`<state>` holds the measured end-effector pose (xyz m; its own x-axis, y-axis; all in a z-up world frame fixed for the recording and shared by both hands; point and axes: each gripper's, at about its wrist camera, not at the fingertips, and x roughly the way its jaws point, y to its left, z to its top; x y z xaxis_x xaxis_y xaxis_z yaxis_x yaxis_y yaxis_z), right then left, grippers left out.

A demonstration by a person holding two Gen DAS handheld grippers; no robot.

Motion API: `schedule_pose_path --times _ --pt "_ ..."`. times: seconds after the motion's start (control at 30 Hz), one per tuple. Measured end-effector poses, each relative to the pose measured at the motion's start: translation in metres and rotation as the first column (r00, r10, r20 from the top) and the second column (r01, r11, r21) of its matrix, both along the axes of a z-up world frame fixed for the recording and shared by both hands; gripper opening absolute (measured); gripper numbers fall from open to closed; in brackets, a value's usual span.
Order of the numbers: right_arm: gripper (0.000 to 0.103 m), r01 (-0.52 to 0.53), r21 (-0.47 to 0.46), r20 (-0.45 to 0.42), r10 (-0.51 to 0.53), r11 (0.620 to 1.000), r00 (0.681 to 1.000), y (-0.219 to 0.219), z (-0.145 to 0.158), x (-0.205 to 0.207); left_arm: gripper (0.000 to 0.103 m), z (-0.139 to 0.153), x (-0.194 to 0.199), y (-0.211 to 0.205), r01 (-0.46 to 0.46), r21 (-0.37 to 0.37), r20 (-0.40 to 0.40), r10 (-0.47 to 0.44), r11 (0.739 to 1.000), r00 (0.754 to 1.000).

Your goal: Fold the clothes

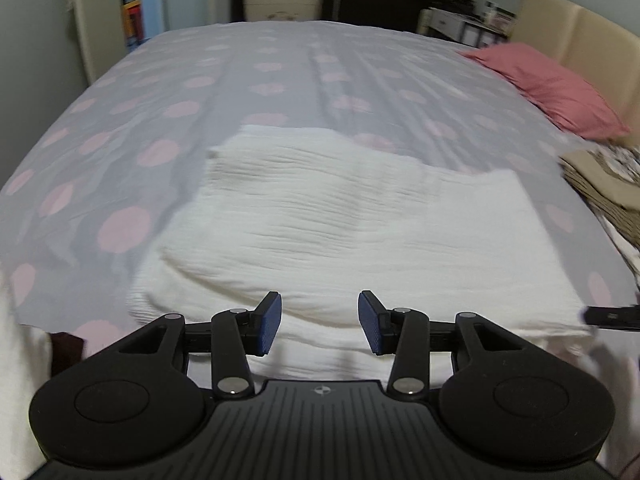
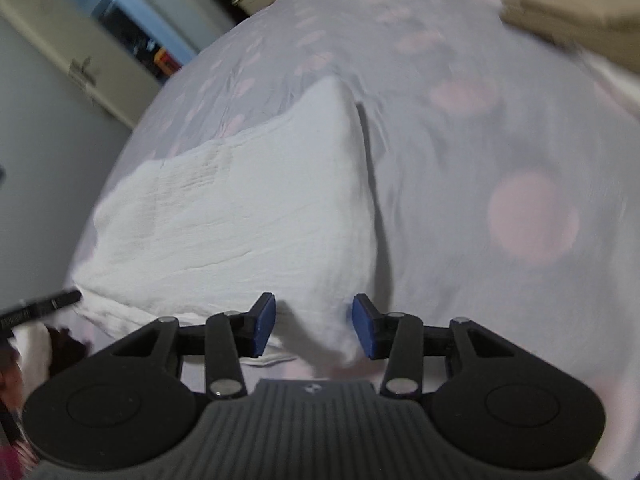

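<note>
Folding looks partway done: both grippers hang over the near edge of the bed w/ nothing in them. The left gripper (image 1: 320,322) has its blue fingers (image 1: 270,322) wide apart, just above the near hem of the white cloth (image 1: 340,216). The right gripper (image 2: 314,326) is open about as wide too, and the cloth's near right corner (image 2: 340,332) sits between its fingers, but they are not pinching it.

The white crinkly cloth (image 2: 240,220) lies flat-ish on the bed cover (image 1: 280,72), grey w/ pink dots, and looks doubled over already, w/ a puffy fold on its left side.

I think the next move is to close on the near corners, left & right, then lift and carry them over to the far edge so the sides match.

Farther off: a pink pillow (image 1: 556,88) by the headboard, and a beige folded pile (image 1: 604,180) at the right.
</note>
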<state>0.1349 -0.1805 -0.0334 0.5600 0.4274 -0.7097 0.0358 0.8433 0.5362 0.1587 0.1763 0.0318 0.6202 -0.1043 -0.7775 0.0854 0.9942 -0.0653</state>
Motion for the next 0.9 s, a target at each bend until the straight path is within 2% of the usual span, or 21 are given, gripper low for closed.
schedule_pose_path --times 0.07,0.13,0.2,0.4,0.63,0.8,0.9 --pt "0.04 0.051 0.07 -0.011 -0.051 0.996 0.999 0.001 -0.012 -0.005 0.04 -0.002 -0.006 -0.015 0.032 0.009 -0.009 -0.031 0.999 0.999" --pt "0.016 0.097 0.13 -0.024 -0.095 0.987 0.995 0.001 -0.022 -0.011 0.04 -0.007 -0.01 -0.029 0.049 0.017 -0.03 -0.049 0.999 0.998" --pt "0.011 0.13 0.175 -0.037 -0.125 0.976 0.991 -0.001 -0.029 -0.015 0.04 -0.012 -0.014 -0.041 0.065 0.019 -0.047 -0.064 0.998 0.997" --pt "0.009 0.17 0.217 -0.044 -0.164 0.961 0.985 -0.007 -0.015 -0.04 0.04 -0.02 -0.033 -0.079 0.152 0.087 -0.055 -0.148 0.985 0.988" --pt "0.009 0.196 0.24 -0.079 -0.183 0.951 0.98 -0.004 0.012 -0.096 0.04 -0.003 -0.072 -0.107 0.207 0.051 -0.025 -0.206 0.977 0.978" --pt "0.009 0.208 0.244 -0.106 -0.187 0.947 0.977 0.006 0.017 -0.148 0.04 0.006 -0.113 -0.129 0.277 0.084 0.002 -0.278 0.957 0.961" --pt "0.009 0.204 0.232 -0.111 -0.182 0.951 0.977 0.011 0.017 -0.17 0.04 0.005 -0.138 -0.144 0.306 0.103 -0.016 -0.306 0.947 0.952"
